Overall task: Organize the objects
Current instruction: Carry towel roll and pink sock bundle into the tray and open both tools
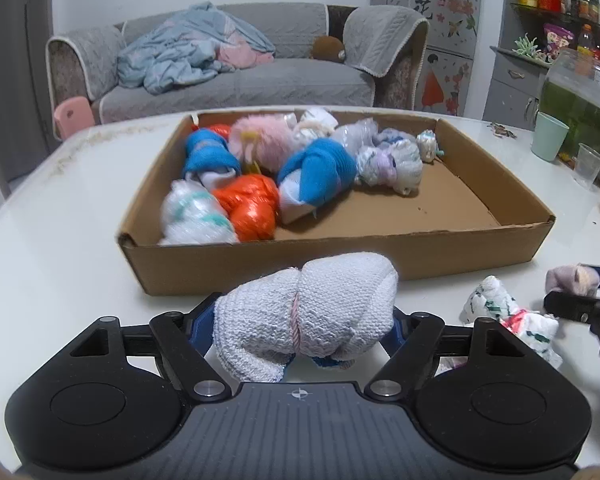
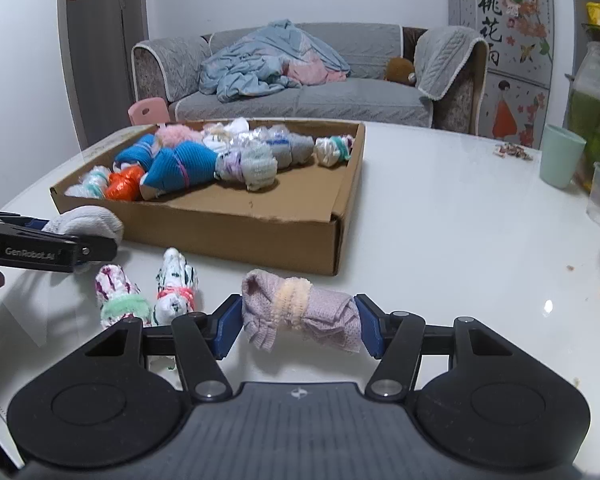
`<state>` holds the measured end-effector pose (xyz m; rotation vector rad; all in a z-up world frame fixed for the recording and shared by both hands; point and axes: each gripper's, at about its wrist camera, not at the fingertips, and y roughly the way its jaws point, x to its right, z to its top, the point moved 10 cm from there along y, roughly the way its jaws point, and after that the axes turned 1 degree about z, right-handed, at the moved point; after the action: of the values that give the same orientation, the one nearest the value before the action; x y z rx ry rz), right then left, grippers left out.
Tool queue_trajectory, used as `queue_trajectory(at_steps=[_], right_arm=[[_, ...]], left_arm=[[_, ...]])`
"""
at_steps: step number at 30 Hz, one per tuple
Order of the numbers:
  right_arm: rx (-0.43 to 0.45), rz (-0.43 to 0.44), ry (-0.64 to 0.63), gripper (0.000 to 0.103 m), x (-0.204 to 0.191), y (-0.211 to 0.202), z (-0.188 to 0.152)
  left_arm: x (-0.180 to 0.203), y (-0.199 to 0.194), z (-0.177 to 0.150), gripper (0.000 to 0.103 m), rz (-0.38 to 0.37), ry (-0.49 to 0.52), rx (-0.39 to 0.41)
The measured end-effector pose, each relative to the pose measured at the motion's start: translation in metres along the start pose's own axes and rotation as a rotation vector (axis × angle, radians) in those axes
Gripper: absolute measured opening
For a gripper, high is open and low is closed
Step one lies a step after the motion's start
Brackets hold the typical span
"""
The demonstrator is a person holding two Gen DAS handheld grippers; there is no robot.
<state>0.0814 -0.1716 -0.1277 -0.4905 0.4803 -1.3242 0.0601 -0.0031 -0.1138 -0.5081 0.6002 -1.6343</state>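
Left gripper (image 1: pixel 302 334) clamps a white sock bundle (image 1: pixel 304 312); right gripper (image 2: pixel 298 326) clamps a lilac sock bundle (image 2: pixel 300 312); cardboard tray (image 2: pixel 260 236) of bundles just ahead on white table (image 2: pixel 440 220); grey sofa (image 2: pixel 320 92) beyond; green cup (image 2: pixel 562 156) far right.

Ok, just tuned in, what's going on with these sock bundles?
Rolled bundles are being sorted into the cardboard box, which already holds about ten. The left gripper grips a white knit bundle just in front of the box. The right gripper holds a lilac bundle. Two patterned bundles lie on the table.
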Motion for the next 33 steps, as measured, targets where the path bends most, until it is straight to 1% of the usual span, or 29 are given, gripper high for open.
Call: queue_trajectory(at_steps=[4,9,13,16,18,20,22,25,28,33], right_arm=[[0.03,-0.008,-0.026,0.056,0.005,-0.015,0.014],[0.084,-0.004,-0.096,0.056,0.005,-0.033,0.046],[0.134,0.013,-0.18,0.056,0.002,-0.042,0.079],[0.167,0.041,-0.247,0.056,-0.004,-0.043,0.105],[0.186,0.054,-0.286,0.056,-0.008,-0.041,0.12],[0.184,0.087,-0.305,0.056,-0.011,-0.035,0.132],[0.183,0.102,-0.335,0.056,-0.014,-0.026,0.142],[0.159,0.098,-0.371,0.056,-0.016,-0.011,0.149],[0.13,0.095,-0.394,0.056,-0.016,0.007,0.152],[0.081,0.113,-0.417,0.056,-0.012,0.031,0.15]], left_arm=[[-0.004,-0.022,0.014,0.08,-0.006,0.028,0.028],[-0.005,-0.046,0.049,0.08,-0.021,0.076,0.073],[0.007,-0.058,0.084,0.08,-0.047,0.154,0.115],[0.024,-0.059,0.108,0.081,-0.084,0.208,0.133],[0.036,-0.055,0.122,0.081,-0.109,0.236,0.136],[0.047,-0.048,0.131,0.081,-0.135,0.253,0.127],[0.058,-0.038,0.136,0.081,-0.151,0.271,0.116],[0.069,-0.023,0.14,0.081,-0.181,0.279,0.088],[0.078,-0.006,0.14,0.081,-0.195,0.295,0.066],[0.082,0.019,0.132,0.081,-0.2,0.334,0.032]])
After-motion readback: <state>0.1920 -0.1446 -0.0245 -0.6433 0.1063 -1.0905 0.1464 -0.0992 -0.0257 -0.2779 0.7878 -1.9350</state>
